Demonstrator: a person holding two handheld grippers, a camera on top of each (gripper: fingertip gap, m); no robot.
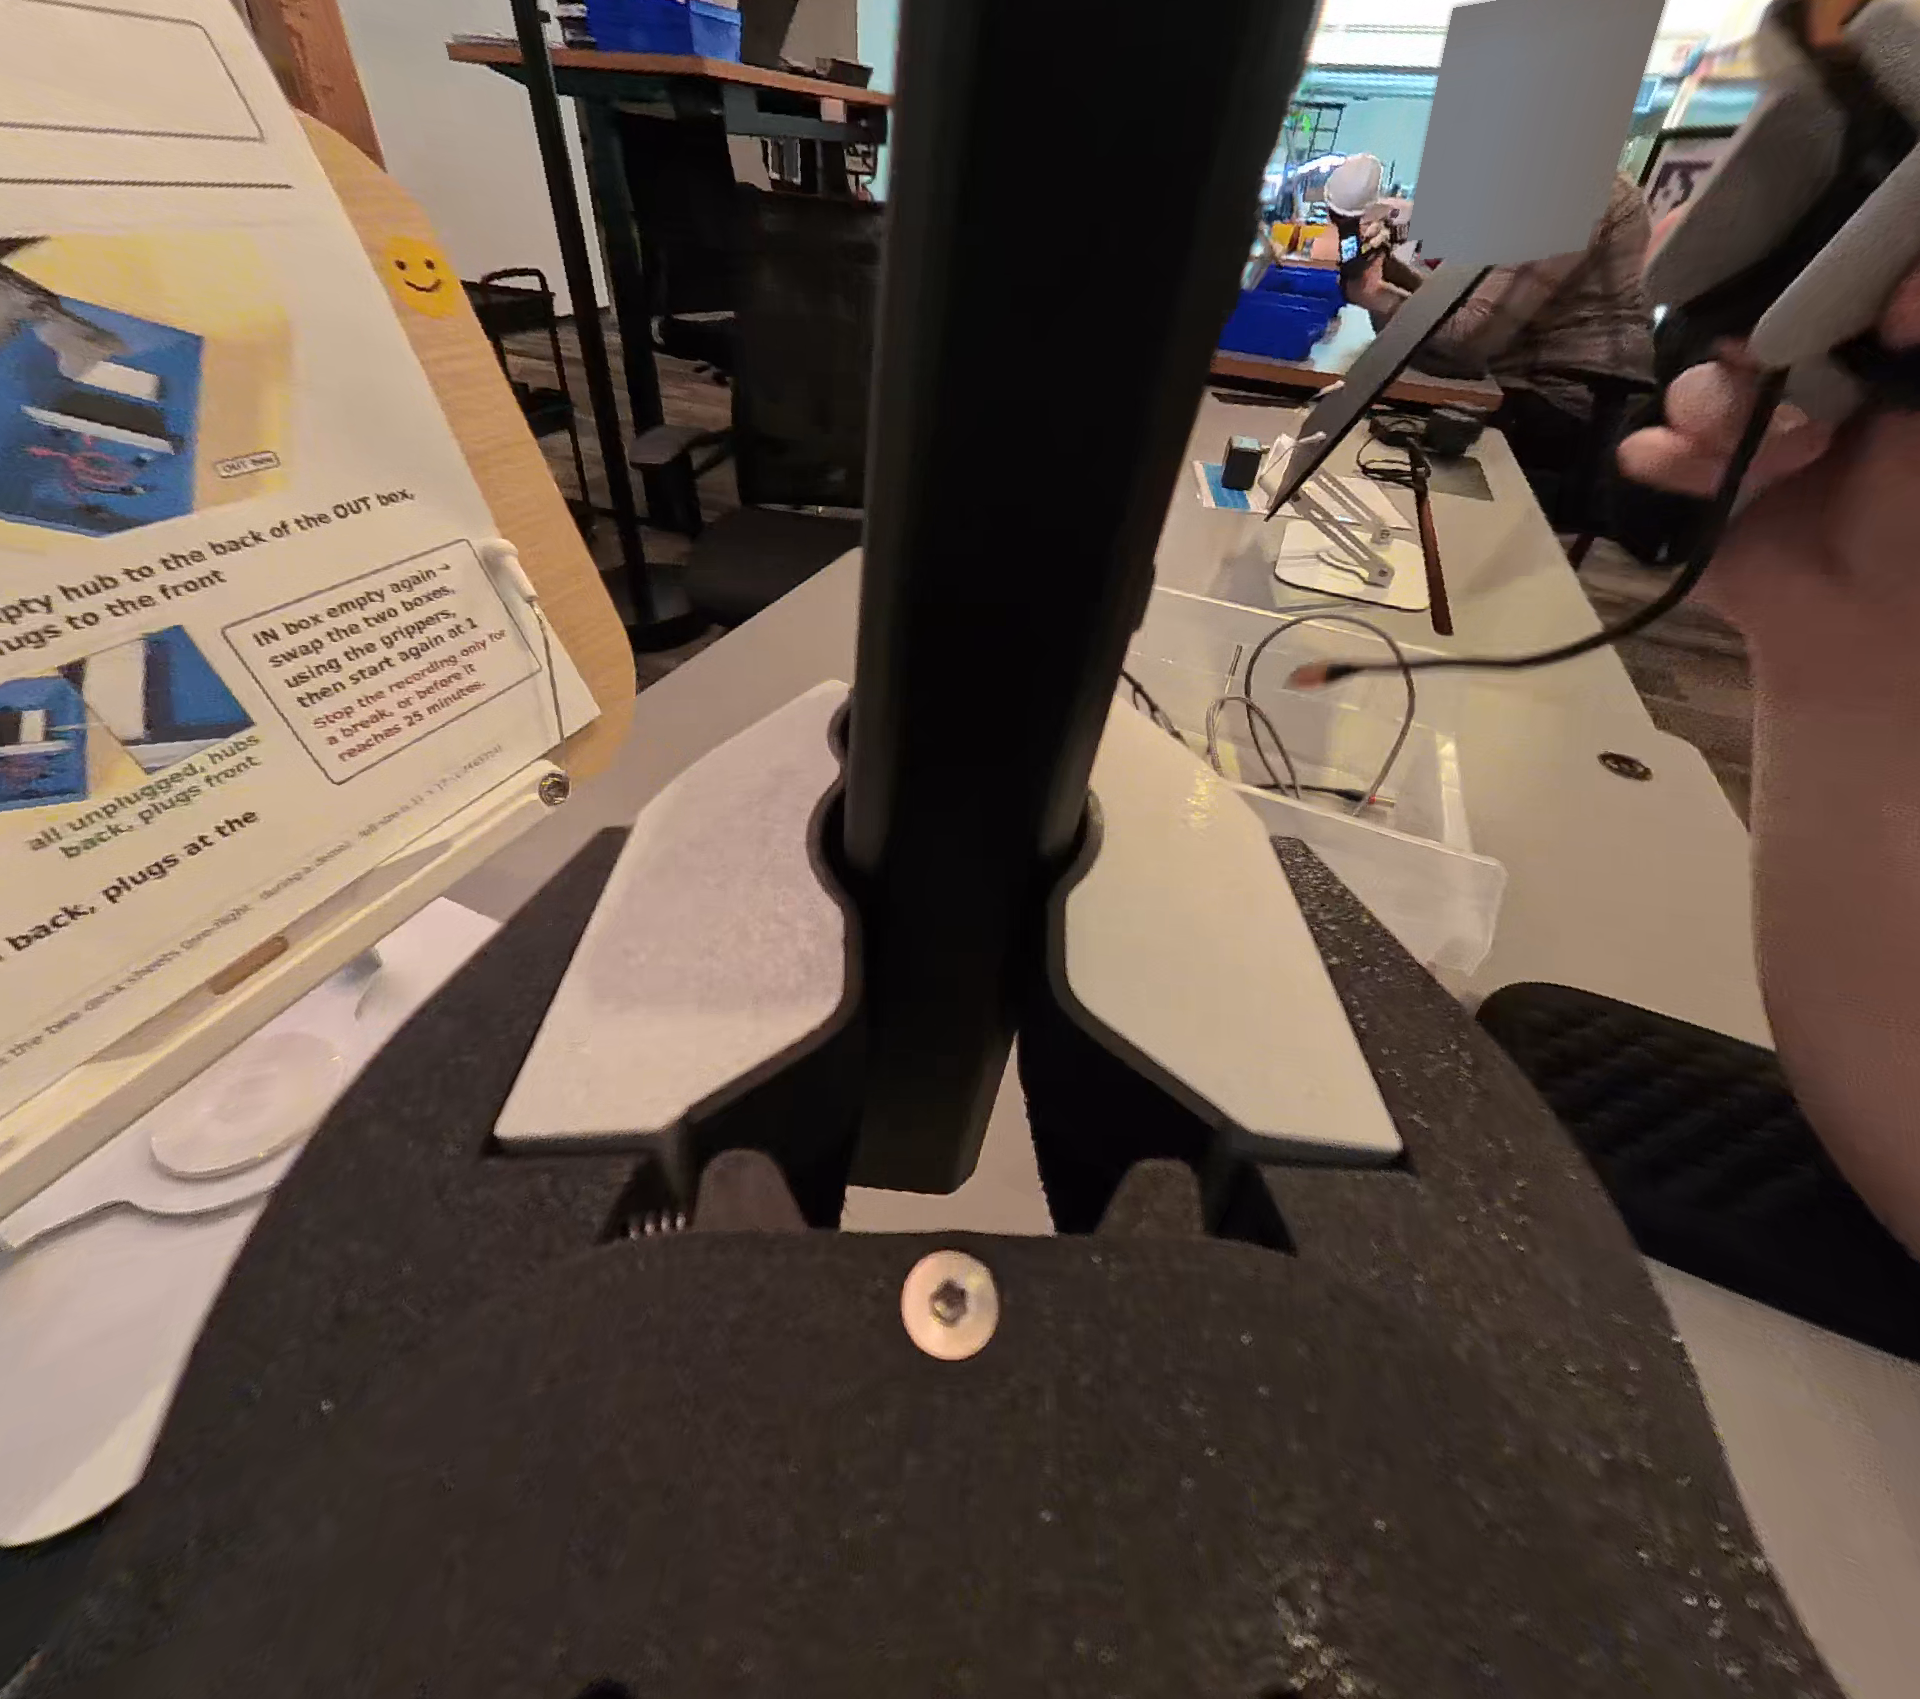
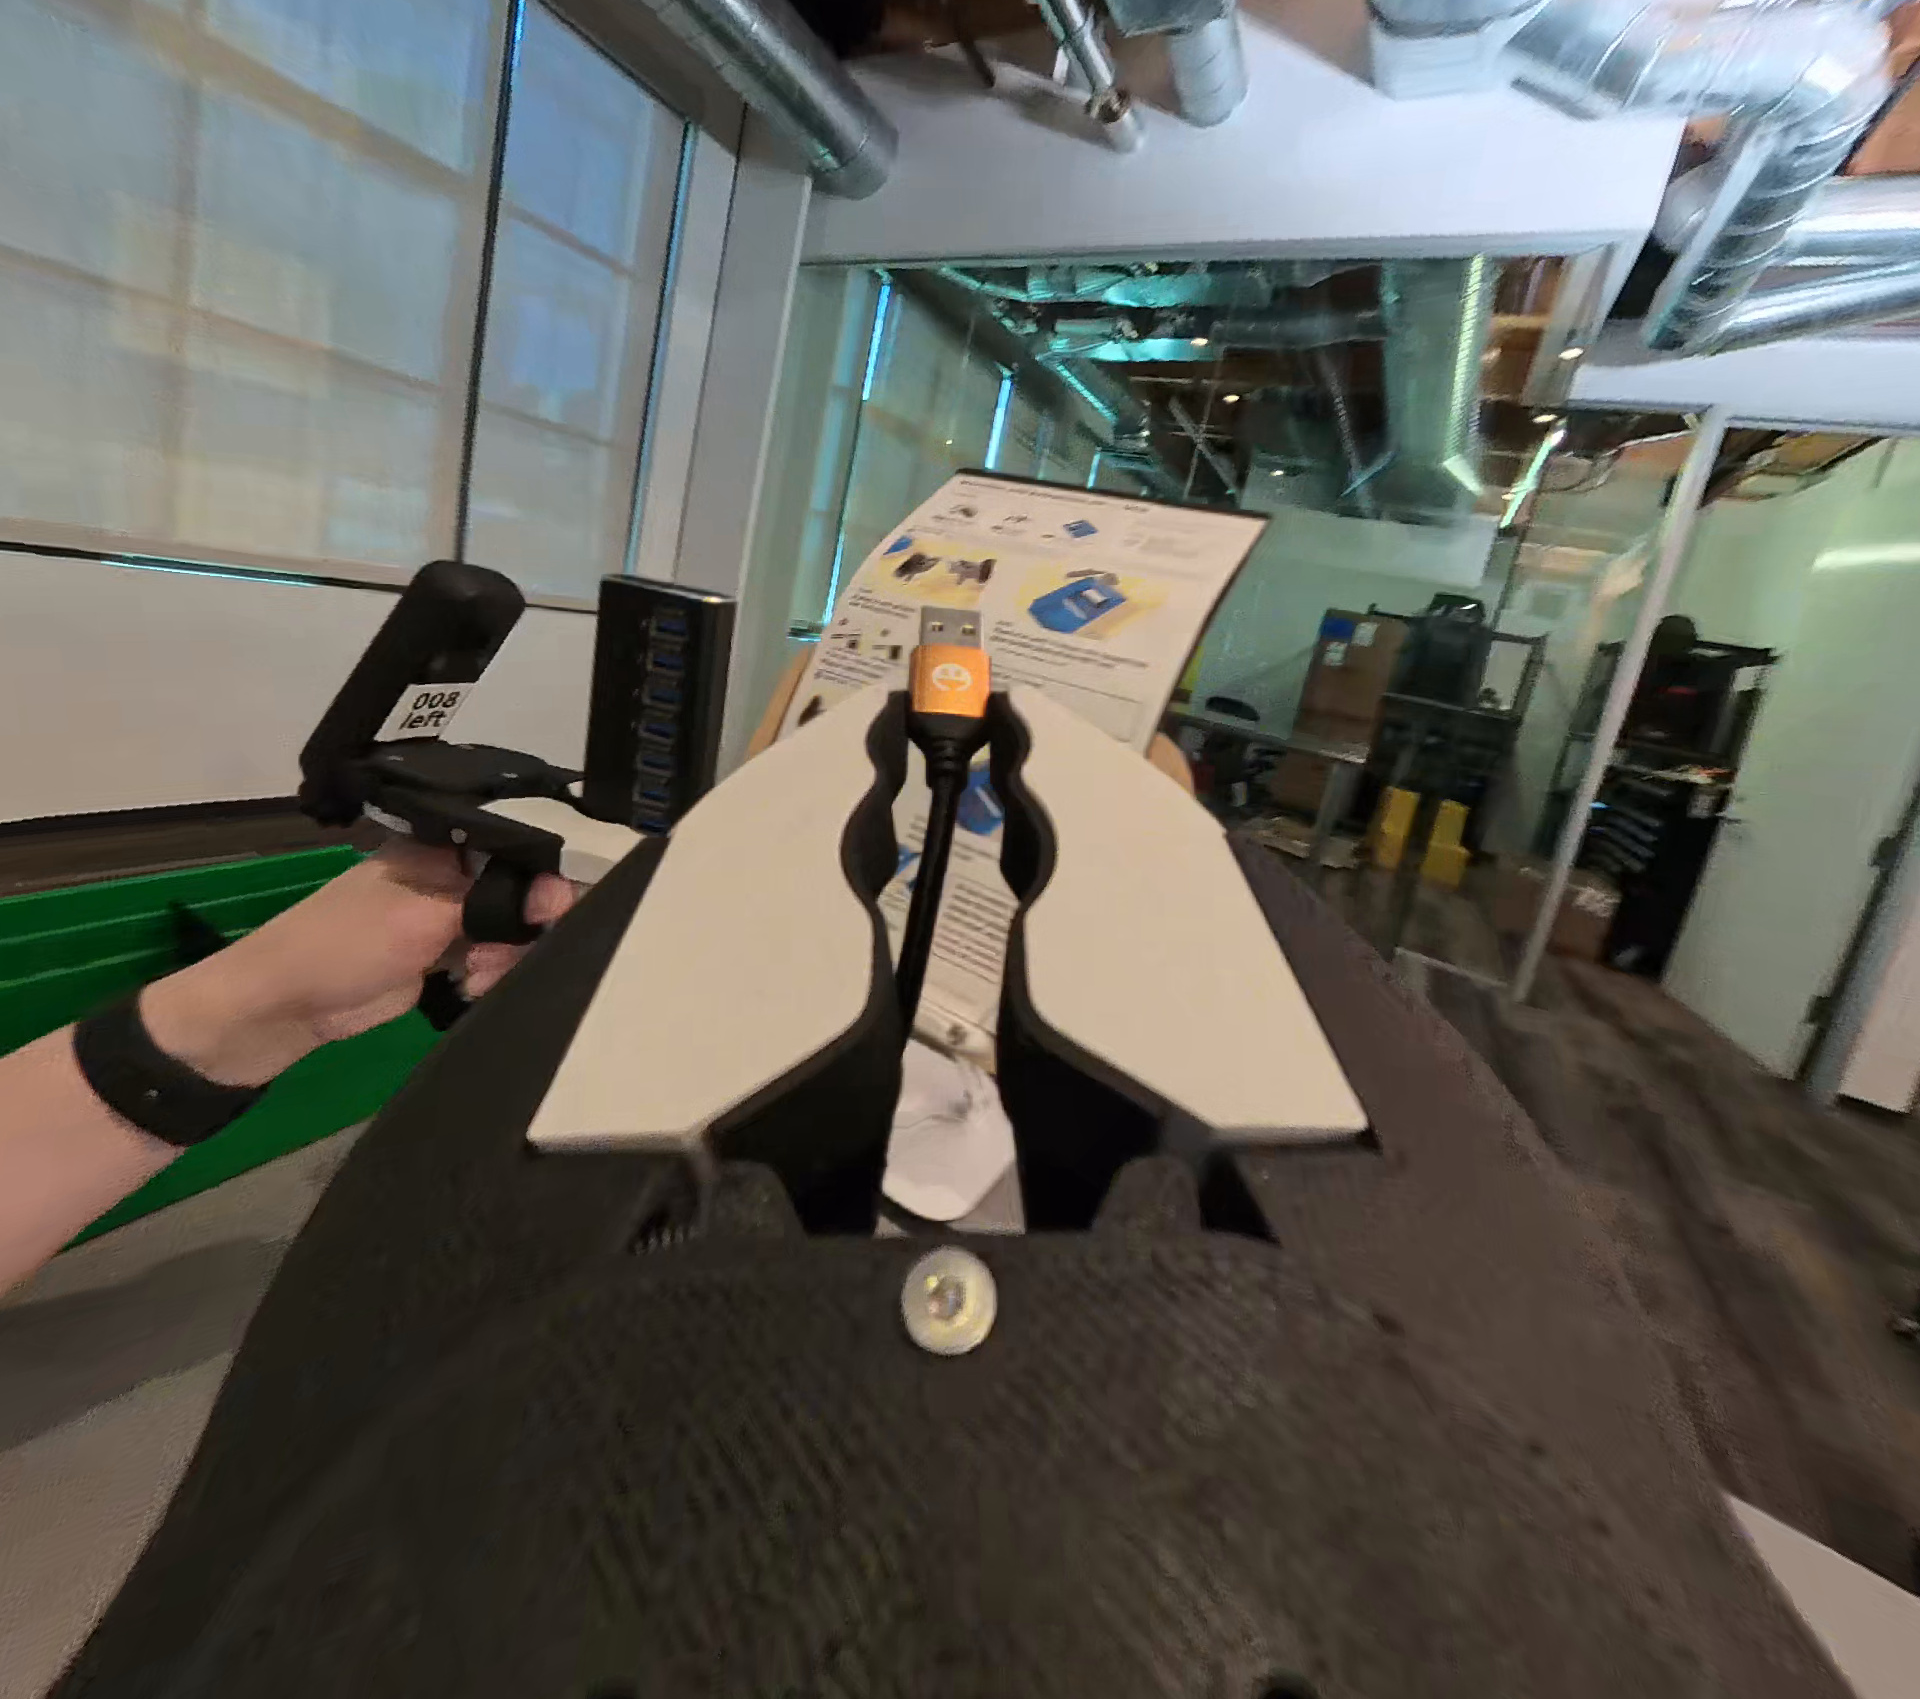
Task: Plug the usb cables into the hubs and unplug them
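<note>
Both grippers are busy right now. My left gripper (image 1: 961,828) is clamped on the hub (image 1: 1049,299), a long black bar that stands up toward 12 o'clock and fills the middle of the left wrist view. My right gripper (image 2: 951,714) is pinching the plug (image 2: 948,662), orange shell with the metal tip sticking out past the fingertips at 12, black cable (image 2: 925,870) trailing back between the fingers. In the right wrist view, the hub sits upright at about 10 o'clock from the plug, blue ports facing my way, well apart from it. Instruction sheet (image 2: 1049,600) stands just behind the plug. Over at 2 o'clock in the left view, the cable hangs in a loop off the right gripper.
</note>
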